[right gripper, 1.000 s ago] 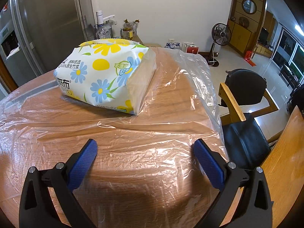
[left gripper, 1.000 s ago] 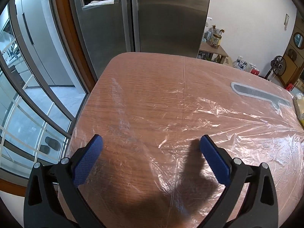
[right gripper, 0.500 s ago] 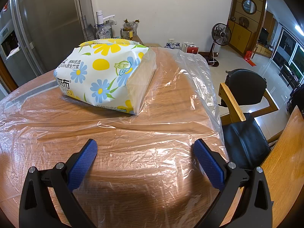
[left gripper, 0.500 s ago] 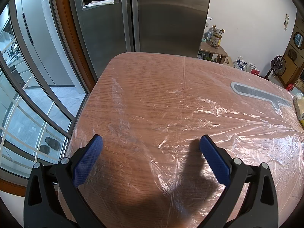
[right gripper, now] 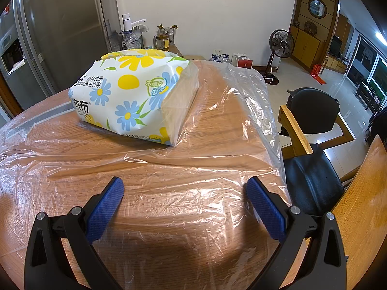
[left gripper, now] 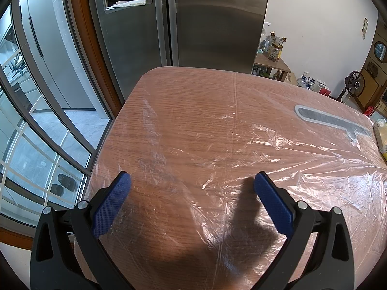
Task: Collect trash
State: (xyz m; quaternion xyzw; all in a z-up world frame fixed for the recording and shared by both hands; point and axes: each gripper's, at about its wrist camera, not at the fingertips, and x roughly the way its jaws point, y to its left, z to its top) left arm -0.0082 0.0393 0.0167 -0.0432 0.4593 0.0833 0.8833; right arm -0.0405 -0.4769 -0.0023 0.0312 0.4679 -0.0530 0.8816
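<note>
A thin clear plastic sheet [left gripper: 278, 149] lies crumpled over the wooden table [left gripper: 183, 101]; it also shows in the right wrist view [right gripper: 183, 188], hanging over the table's right edge. A flower-printed tissue pack [right gripper: 135, 96] sits on the sheet, ahead and left of my right gripper [right gripper: 183, 191]. The pack's edge shows at the far right of the left wrist view [left gripper: 382, 135]. My left gripper [left gripper: 191, 183] is open and empty above the sheet. My right gripper is open and empty above the sheet too.
A steel fridge [left gripper: 183, 19] stands beyond the table's far end. Glass doors [left gripper: 36, 120] run along the left. A black chair with wooden arms [right gripper: 312, 159] sits at the table's right edge. A grey strip [left gripper: 331, 120] lies under the sheet.
</note>
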